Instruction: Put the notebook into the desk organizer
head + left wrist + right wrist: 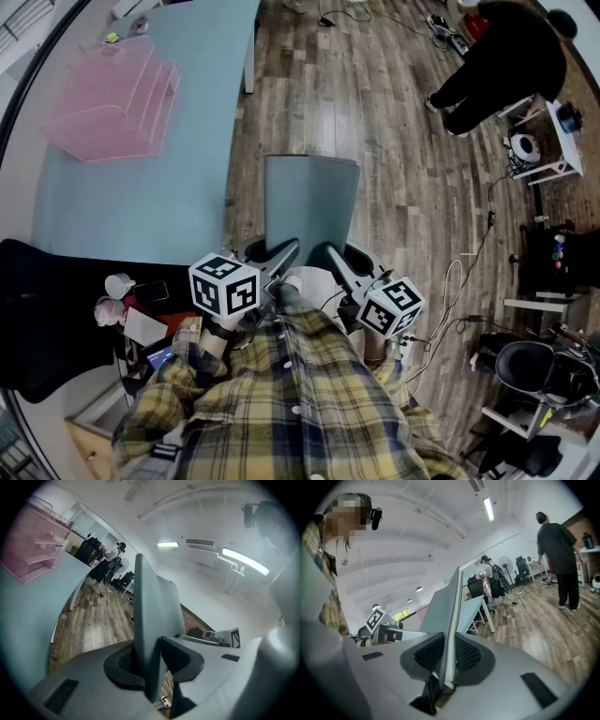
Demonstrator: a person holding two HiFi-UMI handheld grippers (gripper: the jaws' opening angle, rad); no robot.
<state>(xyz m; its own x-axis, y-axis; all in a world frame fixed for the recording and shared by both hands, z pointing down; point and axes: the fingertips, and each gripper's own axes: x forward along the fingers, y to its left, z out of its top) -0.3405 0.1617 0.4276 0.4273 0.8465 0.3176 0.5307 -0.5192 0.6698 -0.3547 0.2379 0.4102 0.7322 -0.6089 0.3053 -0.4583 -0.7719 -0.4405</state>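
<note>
A grey-blue notebook (311, 199) is held in the air over the wooden floor, just right of the pale blue table (141, 187). My left gripper (283, 259) is shut on its near left edge, and my right gripper (330, 257) is shut on its near right edge. In the left gripper view the notebook (154, 616) stands edge-on between the dark pads. In the right gripper view the notebook (449, 620) is pinched between both ribbed pads. The pink desk organizer (117, 98) stands at the table's far left, well away from both grippers.
A person in black (506, 61) stands on the floor at the far right near a white cart (548, 150). Cables (469, 272) and dark chairs (534, 370) lie to the right. A black chair (47, 319) and cluttered items (131, 309) sit at my near left.
</note>
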